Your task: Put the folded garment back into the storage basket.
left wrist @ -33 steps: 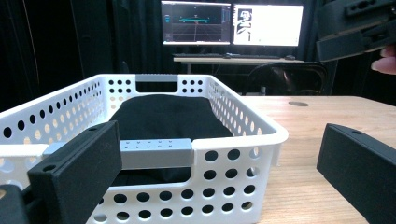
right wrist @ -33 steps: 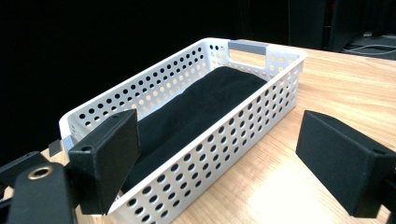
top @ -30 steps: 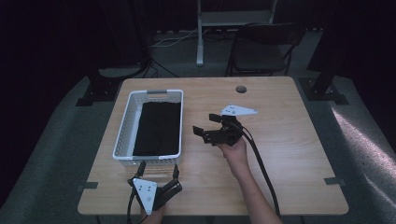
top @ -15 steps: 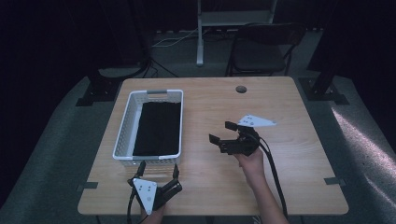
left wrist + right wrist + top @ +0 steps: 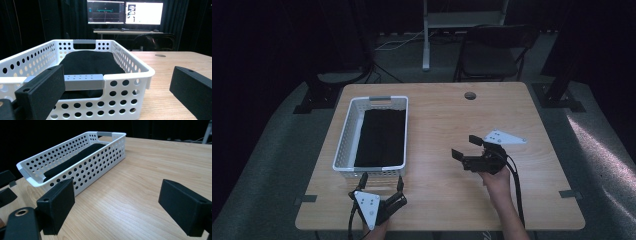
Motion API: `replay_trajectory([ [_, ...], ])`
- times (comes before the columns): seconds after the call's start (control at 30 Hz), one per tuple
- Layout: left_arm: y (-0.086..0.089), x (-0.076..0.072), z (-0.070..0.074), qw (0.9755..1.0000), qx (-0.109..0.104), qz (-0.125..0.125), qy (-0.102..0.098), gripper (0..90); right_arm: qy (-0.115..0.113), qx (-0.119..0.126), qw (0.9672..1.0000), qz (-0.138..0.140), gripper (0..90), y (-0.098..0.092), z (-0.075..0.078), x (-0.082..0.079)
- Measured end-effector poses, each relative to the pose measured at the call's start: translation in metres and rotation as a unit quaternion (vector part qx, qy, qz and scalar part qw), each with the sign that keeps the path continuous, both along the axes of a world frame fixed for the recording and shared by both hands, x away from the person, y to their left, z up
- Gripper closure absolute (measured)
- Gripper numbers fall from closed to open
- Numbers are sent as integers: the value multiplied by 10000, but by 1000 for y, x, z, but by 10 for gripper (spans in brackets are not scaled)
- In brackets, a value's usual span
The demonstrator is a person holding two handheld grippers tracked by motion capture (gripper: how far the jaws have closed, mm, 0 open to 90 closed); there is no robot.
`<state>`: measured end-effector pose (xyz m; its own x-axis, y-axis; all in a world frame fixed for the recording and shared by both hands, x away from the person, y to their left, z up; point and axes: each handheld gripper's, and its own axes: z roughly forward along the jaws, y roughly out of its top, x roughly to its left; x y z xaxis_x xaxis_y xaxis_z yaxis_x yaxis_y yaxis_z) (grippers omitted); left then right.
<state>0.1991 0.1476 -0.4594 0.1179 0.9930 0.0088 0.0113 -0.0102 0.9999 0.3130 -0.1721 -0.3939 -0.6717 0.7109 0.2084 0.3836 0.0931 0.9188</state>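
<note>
Wooden table (image 5: 437, 125), dark studio: black cloth (image 5: 381, 137) lying in the white basket (image 5: 343, 135), far left.
I'm holding my right gripper (image 5: 466, 149) wide open, empty; approaching low over the rim seems best.

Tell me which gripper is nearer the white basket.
Left. The left gripper sits just in front of the white basket, jaws open toward its near end. The right gripper hangs open over bare table, well off to the basket's side.
</note>
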Motion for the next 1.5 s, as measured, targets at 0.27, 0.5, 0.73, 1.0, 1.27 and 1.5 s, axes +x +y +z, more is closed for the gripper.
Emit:
replay_trajectory([
  [0.27,0,0,0,10000,3,8,-2,8,-135,-253,9993,-239,128,-16,-8,-19],
  [0.5,0,0,0,10000,0,0,-25,8,-57,-331,9982,-501,128,-31,-17,-30],
  [0.73,0,0,0,10000,1,-4,-31,8,-239,-190,9961,-822,129,-48,-31,-50],
  [1.0,0,0,0,10000,0,-6,-21,7,-347,39,9902,-1356,129,-66,-49,-60],
  [1.27,0,-1,0,10000,4,-13,-31,8,-356,140,9876,-1524,128,-69,-56,-63],
  [1.5,1,-1,0,10000,-15,-61,-27,8,-353,327,9886,-1429,128,-70,-57,-61],
])
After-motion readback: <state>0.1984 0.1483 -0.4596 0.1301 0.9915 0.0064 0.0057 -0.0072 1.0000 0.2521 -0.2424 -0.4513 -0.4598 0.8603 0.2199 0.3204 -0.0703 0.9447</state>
